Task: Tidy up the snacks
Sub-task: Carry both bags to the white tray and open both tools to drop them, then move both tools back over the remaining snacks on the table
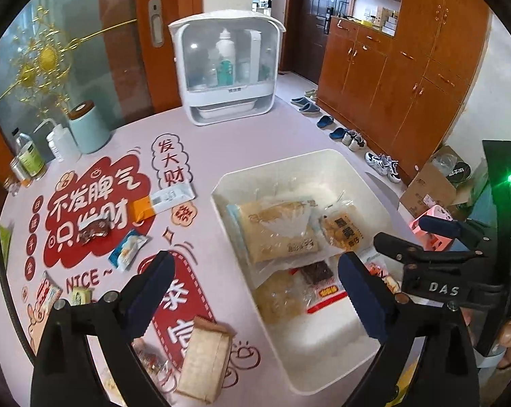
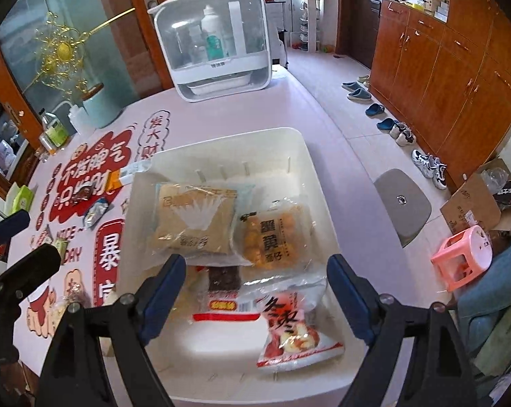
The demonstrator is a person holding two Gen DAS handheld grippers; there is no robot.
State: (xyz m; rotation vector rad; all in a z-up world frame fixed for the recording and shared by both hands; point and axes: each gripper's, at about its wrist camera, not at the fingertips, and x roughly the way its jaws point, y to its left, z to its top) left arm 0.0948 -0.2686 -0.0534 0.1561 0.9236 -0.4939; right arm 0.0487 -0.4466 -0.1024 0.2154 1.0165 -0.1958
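We are holding the right gripper (image 2: 255,291) tilted down over the white bin (image 2: 299,146), jaws wide and empty, a red-and-white snack bag (image 2: 298,332) lying at five o'clock inside. Our left gripper (image 1: 255,291), equally wide and empty, is hovering above the bin's nine o'clock rim, a tan packet (image 1: 204,363) lying on the table (image 1: 255,135) beneath.

White bin (image 2: 299,149) on the desk (image 2: 309,108) holds several snack packets, the red-and-white packet (image 2: 294,334) lying flat nearest. A tan packet (image 1: 206,361) lies outside, beside the bin.
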